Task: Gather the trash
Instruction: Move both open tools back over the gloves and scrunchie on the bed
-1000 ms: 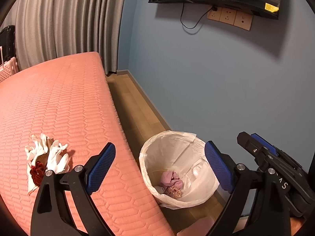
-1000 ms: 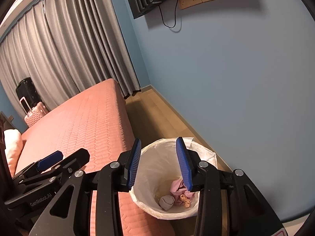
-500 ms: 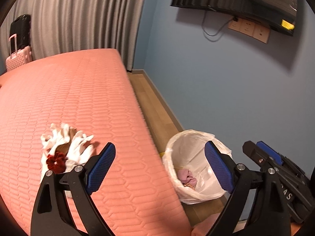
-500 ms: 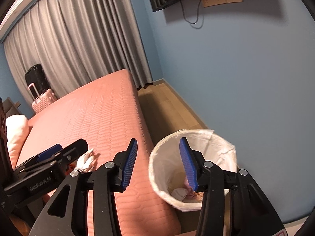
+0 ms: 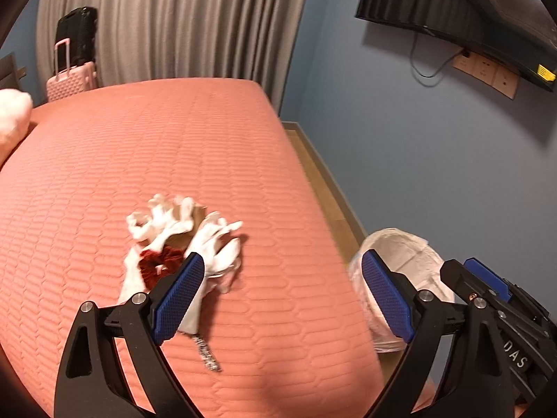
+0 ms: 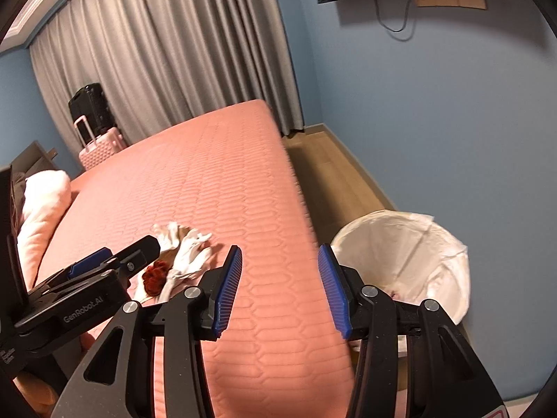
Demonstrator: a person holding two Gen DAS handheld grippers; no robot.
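Both wrist views, bedroom scene. The left claw [image 5: 280, 294] hangs above the salmon quilted bed [image 5: 174, 160] with its blue-padded jaws spread wide and nothing between them. The right claw [image 6: 280, 289] is likewise released over the bed's near edge; its jaws stand apart, with only the quilt showing in the gap.

The trash pile [image 5: 181, 240] lies on the bed just beyond the left claw's left pad: crumpled white tissue [image 5: 212, 240], a dark red crinkled piece [image 5: 158, 266] nested in it, and a brown scrap partly covered by the white. A small patterned strip [image 5: 207, 351] lies on the quilt just beside the pile, nearer the camera; its kind cannot be told, as the view is slightly blurred. In the right wrist view the same pile [image 6: 181, 261] sits left of the right claw, partly behind the body of the left claw.

The waste bin [image 6: 407, 264], lined with a white bag, stands on the wooden floor [image 6: 334, 177] between the bed's side and the blue wall [image 6: 435, 122]; something pinkish shows low inside. Background: grey curtains [image 6: 174, 55], a pink suitcase [image 6: 101, 146] with a black case behind it, a pale pillow [image 6: 41, 205], a wall-mounted screen [image 5: 480, 3].
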